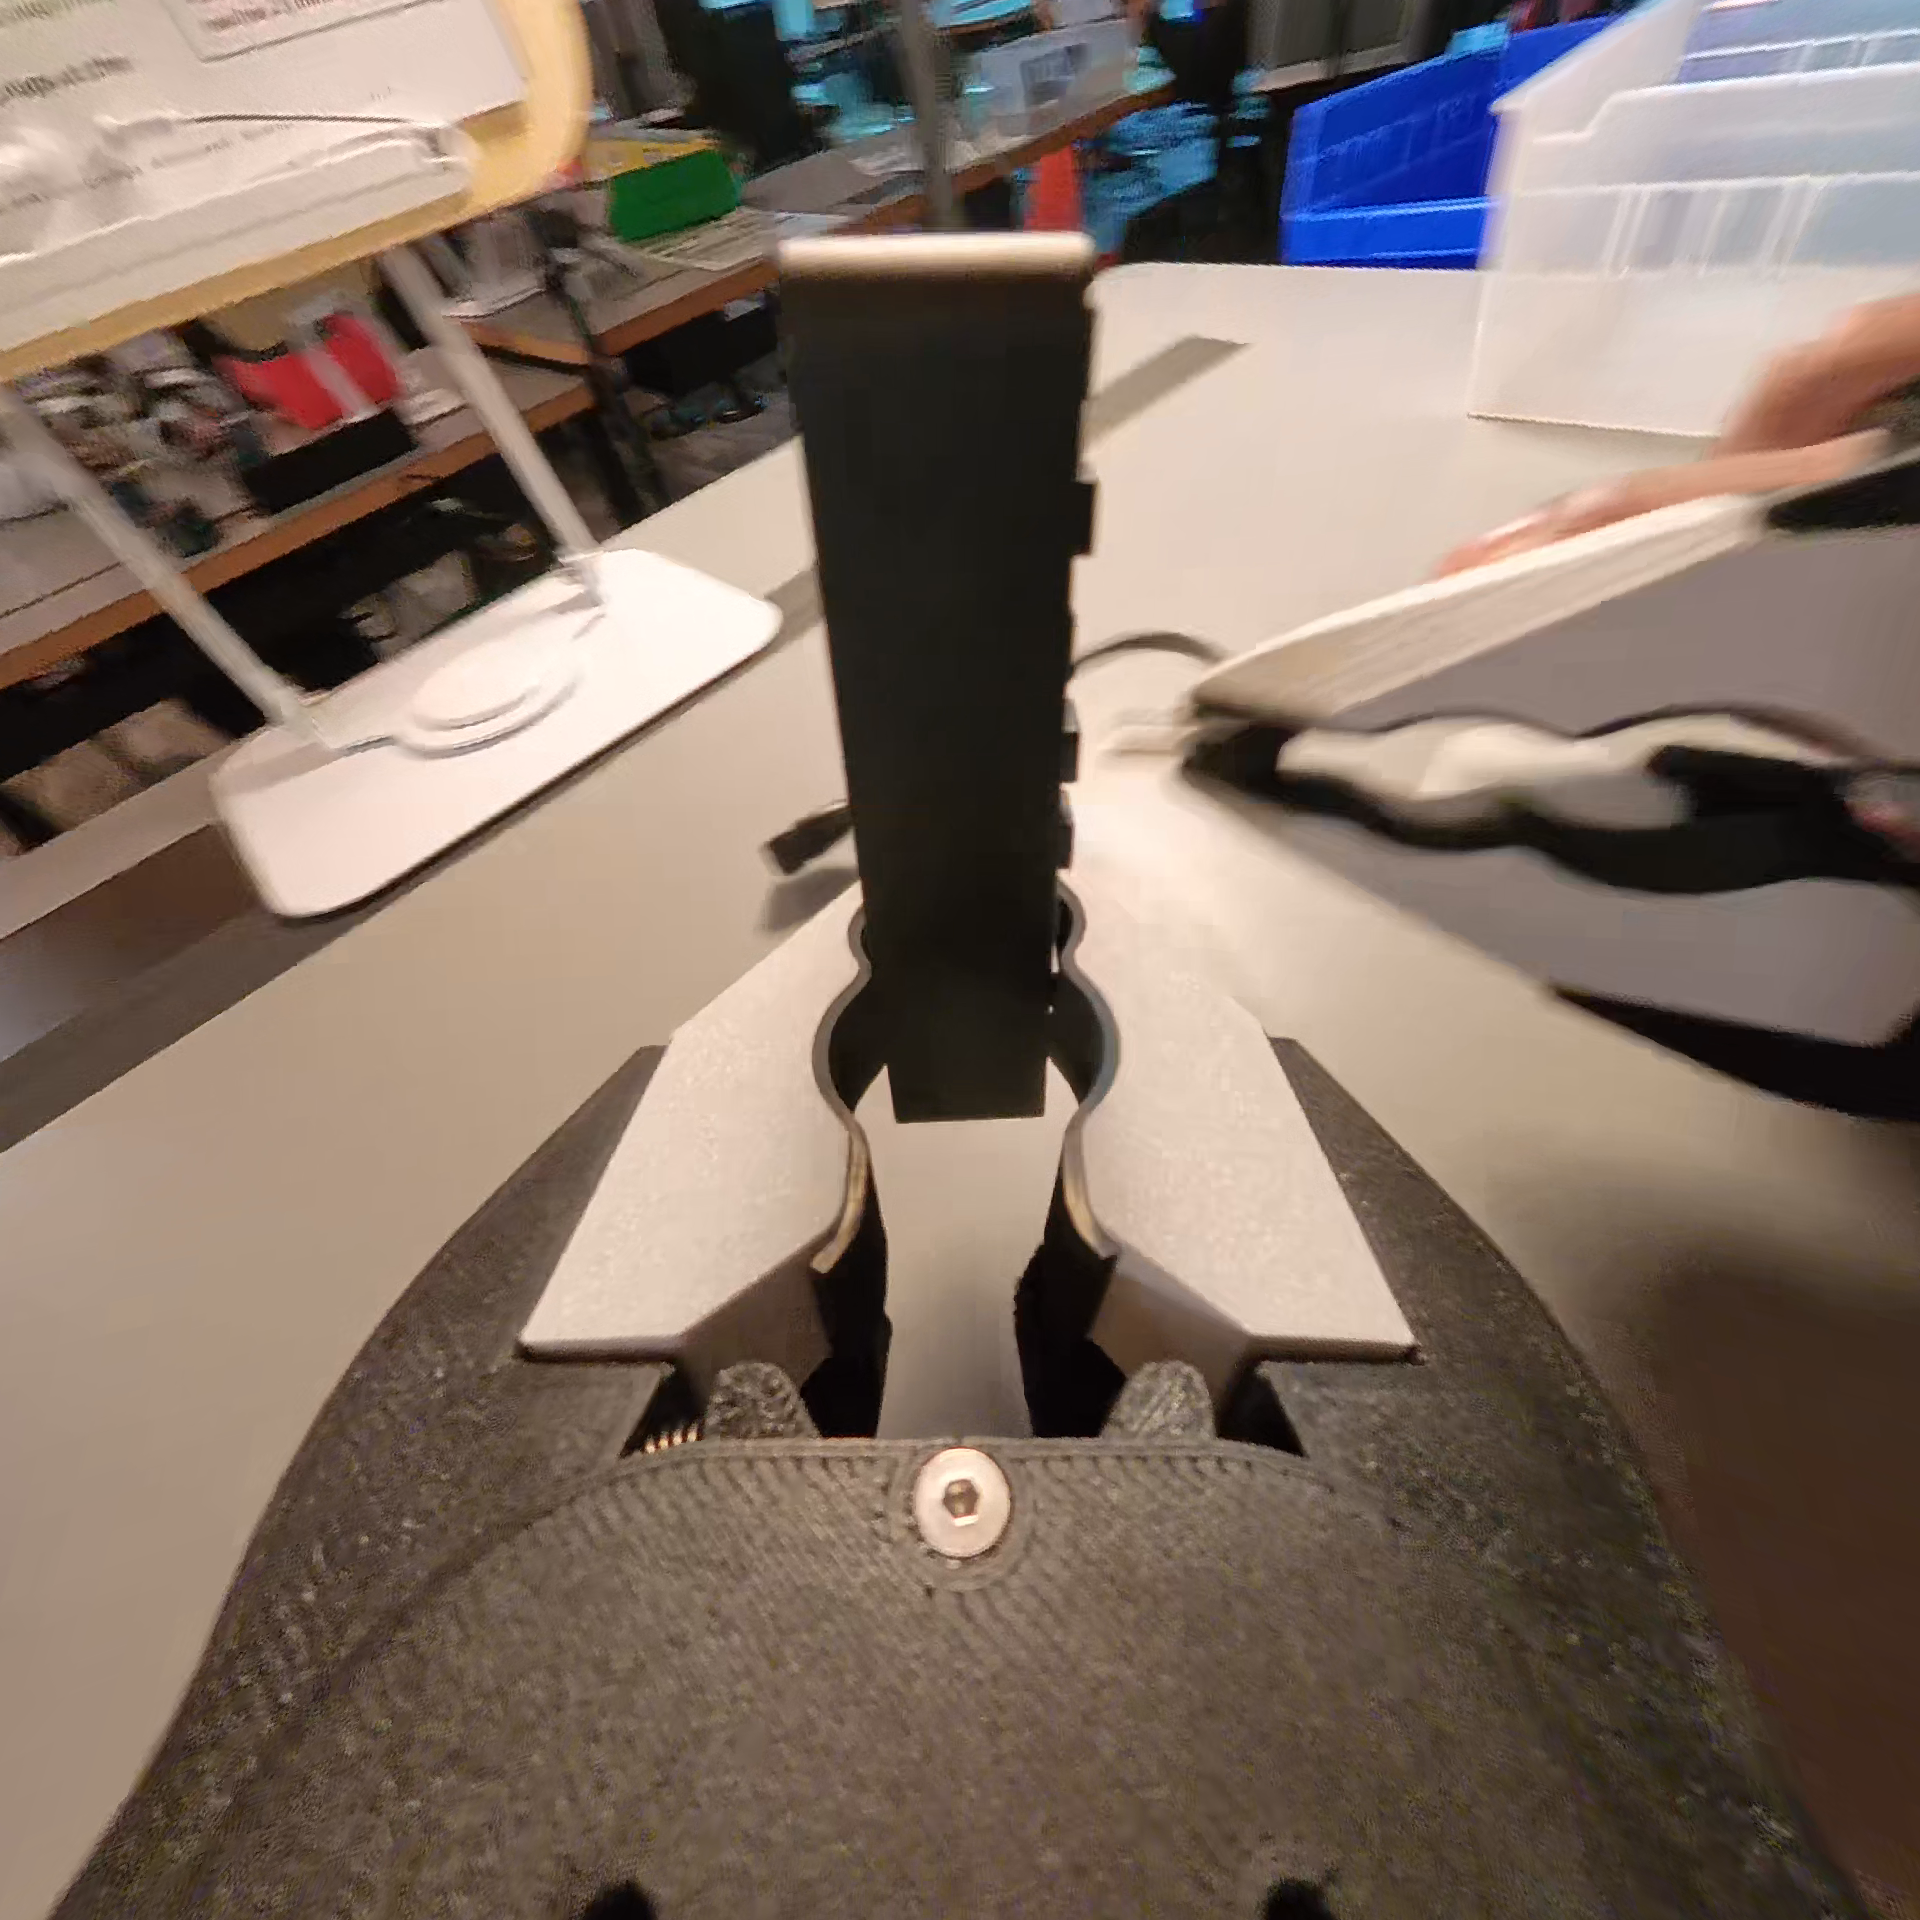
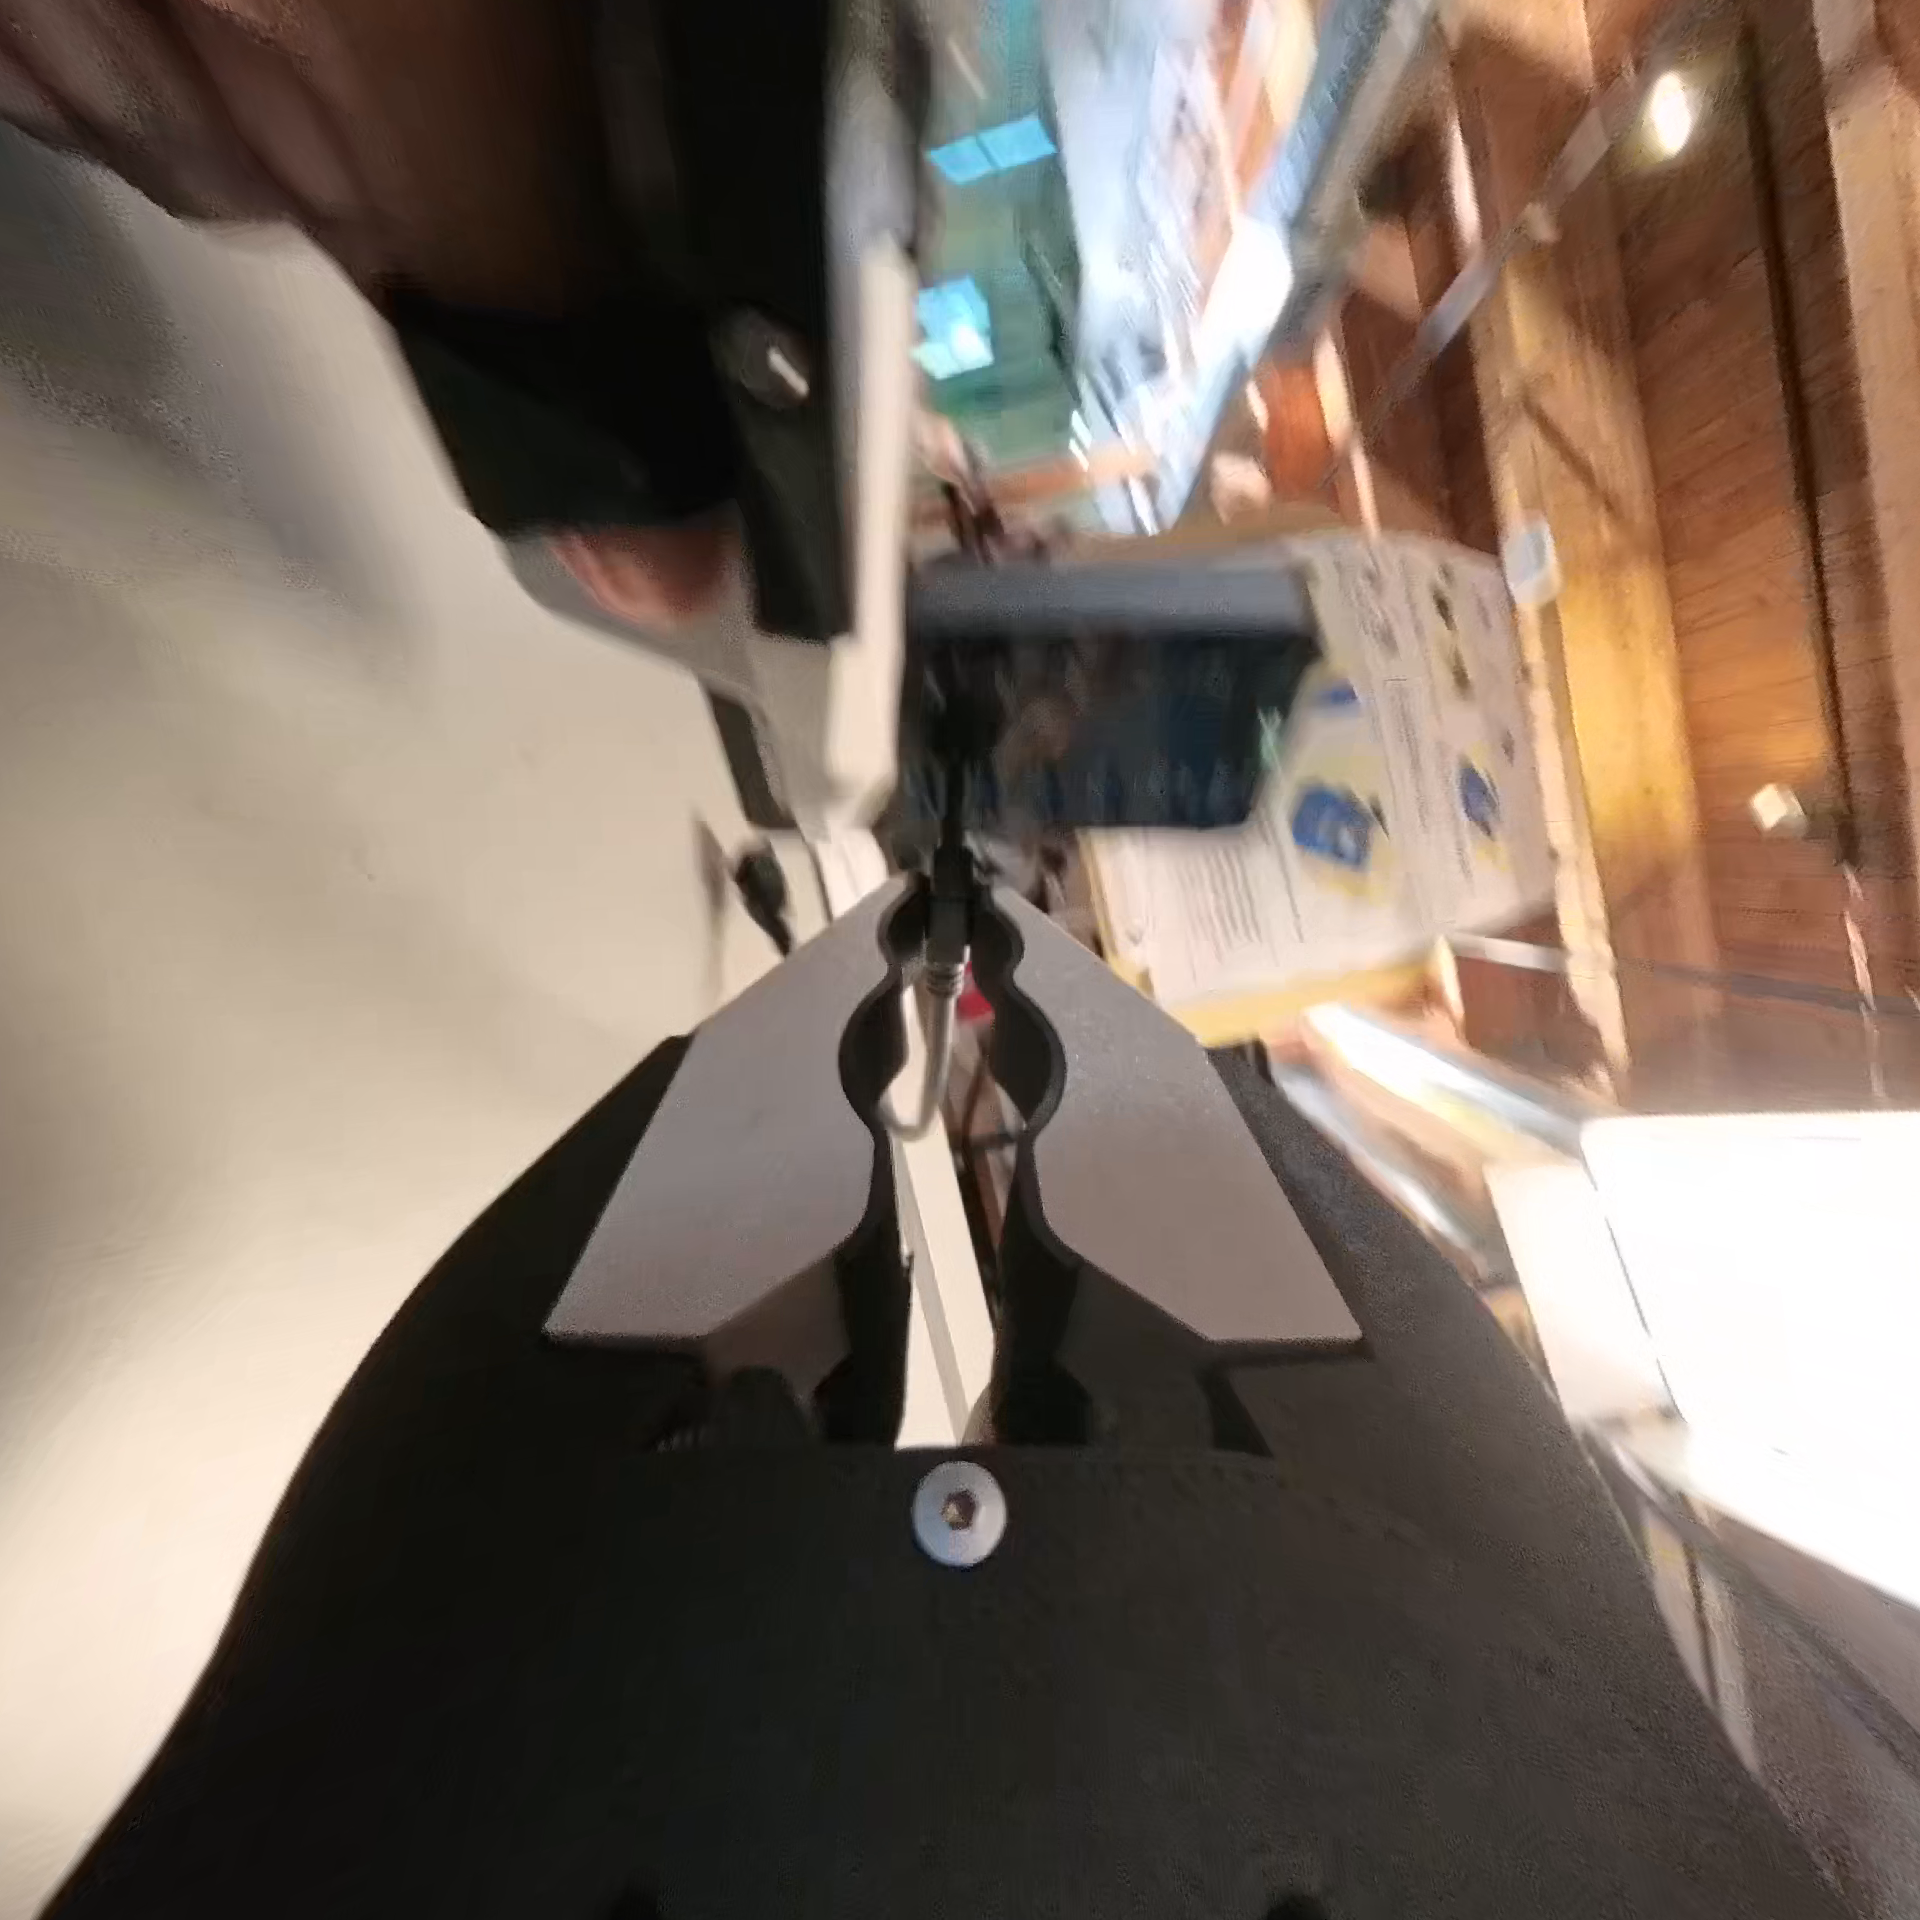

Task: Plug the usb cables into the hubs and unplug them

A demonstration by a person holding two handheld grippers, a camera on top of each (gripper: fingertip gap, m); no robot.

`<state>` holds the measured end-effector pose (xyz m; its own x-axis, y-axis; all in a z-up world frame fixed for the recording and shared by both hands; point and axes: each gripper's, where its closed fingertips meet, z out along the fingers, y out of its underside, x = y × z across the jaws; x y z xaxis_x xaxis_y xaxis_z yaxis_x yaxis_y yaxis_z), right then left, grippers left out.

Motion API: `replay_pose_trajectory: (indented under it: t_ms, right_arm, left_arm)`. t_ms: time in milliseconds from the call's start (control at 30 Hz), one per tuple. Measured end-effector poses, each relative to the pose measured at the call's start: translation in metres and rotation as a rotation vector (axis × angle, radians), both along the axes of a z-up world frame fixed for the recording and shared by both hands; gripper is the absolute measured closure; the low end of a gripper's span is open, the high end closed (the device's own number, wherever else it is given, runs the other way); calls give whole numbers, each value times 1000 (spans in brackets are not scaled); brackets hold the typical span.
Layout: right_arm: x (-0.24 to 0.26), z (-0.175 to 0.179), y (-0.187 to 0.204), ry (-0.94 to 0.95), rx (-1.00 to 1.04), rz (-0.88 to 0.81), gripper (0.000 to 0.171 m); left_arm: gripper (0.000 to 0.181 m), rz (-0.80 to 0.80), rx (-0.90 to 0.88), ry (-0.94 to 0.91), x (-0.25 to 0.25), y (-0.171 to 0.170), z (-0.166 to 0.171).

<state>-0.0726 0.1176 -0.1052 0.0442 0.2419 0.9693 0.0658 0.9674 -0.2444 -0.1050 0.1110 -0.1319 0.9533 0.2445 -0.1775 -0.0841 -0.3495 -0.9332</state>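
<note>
In the left wrist view my left gripper (image 1: 961, 935) is shut on a long black USB hub (image 1: 945, 623). The hub stands out along the fingers above the pale table (image 1: 416, 1143), silver end far, ports on its right side. My right gripper (image 1: 1455, 644), blurred, reaches in from the right towards those ports. In the right wrist view, which is rolled sideways, my right gripper (image 2: 948, 894) is shut on a black USB plug (image 2: 948, 883) with a grey cable (image 2: 930, 1039). The plug's tip meets the dark hub (image 2: 1101, 707). I cannot tell whether it is seated.
A loose black plug (image 1: 805, 842) lies on the table just left of the hub. A white stand base (image 1: 499, 727) carrying a paper board (image 1: 239, 156) is at the left. A clear plastic bin (image 1: 1704, 260) and blue bins (image 1: 1382, 177) are at the far right.
</note>
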Motion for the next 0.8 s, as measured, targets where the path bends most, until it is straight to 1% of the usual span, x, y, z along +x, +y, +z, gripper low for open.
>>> replay_pose_trajectory:
  t_ms: [33,100,133,233,300,433,500,567,667,733,800]
  right_arm:
    - [2,0,5,-8,-14,-13,164]
    - [12,0,-2,-12,-7,49,164]
    - [16,1,1,-12,-10,32,164]
    - [31,20,10,-14,-166,13,163]
    - [44,37,24,-4,-245,-20,163]
    - [86,82,67,24,-420,-72,163]
    - [114,110,87,12,-478,-60,163]
    - [148,134,108,-20,-512,-53,163]
    - [207,172,149,28,-502,-74,163]
    - [245,189,180,80,-540,-108,163]
    - [278,192,214,135,-556,-157,163]
  left_arm:
    - [152,32,17,-30,-13,-5,1]
    - [152,75,52,-125,-36,-19,2]
    - [152,90,45,-123,-43,-25,1]
    - [152,85,38,-141,-47,-26,-1]
    - [152,67,7,-124,-43,-23,-5]
    - [152,51,-38,-62,-37,-20,-10]
    - [152,48,-52,-48,-36,-19,-11]
    - [152,48,-57,-46,-36,-19,-12]
    - [152,50,-52,-54,-37,-19,-12]
    - [152,51,-55,-54,-37,-19,-12]
    - [152,50,-63,-49,-37,-19,-13]
